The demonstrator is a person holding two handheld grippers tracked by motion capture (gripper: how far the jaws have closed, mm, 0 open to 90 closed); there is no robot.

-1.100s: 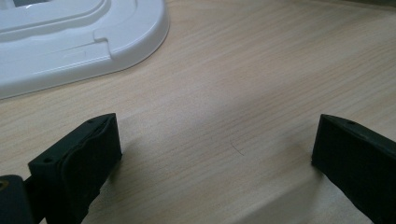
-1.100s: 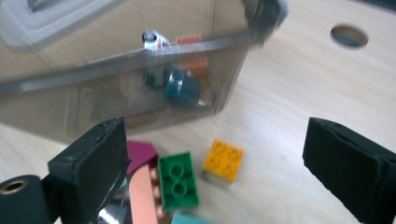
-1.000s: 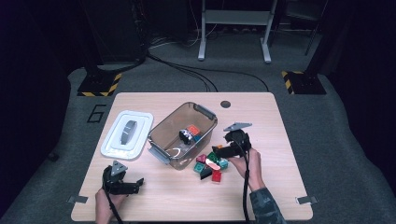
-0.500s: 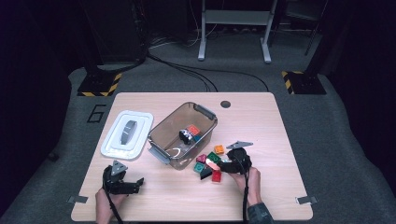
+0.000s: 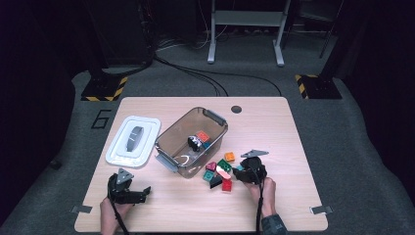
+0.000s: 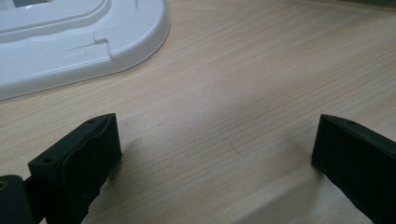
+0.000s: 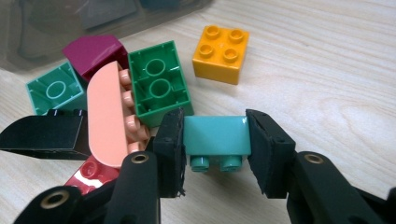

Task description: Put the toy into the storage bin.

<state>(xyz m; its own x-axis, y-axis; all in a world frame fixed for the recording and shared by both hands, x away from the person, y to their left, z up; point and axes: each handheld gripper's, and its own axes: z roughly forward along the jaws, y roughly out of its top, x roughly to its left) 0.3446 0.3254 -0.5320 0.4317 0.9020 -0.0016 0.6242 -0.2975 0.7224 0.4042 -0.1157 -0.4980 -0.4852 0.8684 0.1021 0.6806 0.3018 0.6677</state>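
Note:
A loose pile of toy bricks [image 5: 219,171] lies on the wooden table just right of a clear bin [image 5: 169,137]. My right gripper [image 7: 215,140] is down at the pile's right edge [image 5: 243,171]. Its jaws have just been closing, and both pads now press on a teal brick [image 7: 215,133] that lies on the table. Next to it are a green brick [image 7: 159,84], a pink curved brick [image 7: 106,116] and an orange brick [image 7: 221,53]. My left gripper [image 5: 142,192] rests near the table's front left with its jaws wide apart [image 6: 215,144] and nothing between them.
A white lid [image 5: 133,139] lies left of the bin, close ahead of the left gripper [image 6: 70,42]. The bin holds a few bricks [image 5: 198,139]. Black [image 7: 44,135], maroon [image 7: 95,53] and red [image 7: 88,175] bricks crowd the pile's left.
The right gripper has come down onto the pile's right side and its jaws have closed around the teal brick. The left gripper has kept still.

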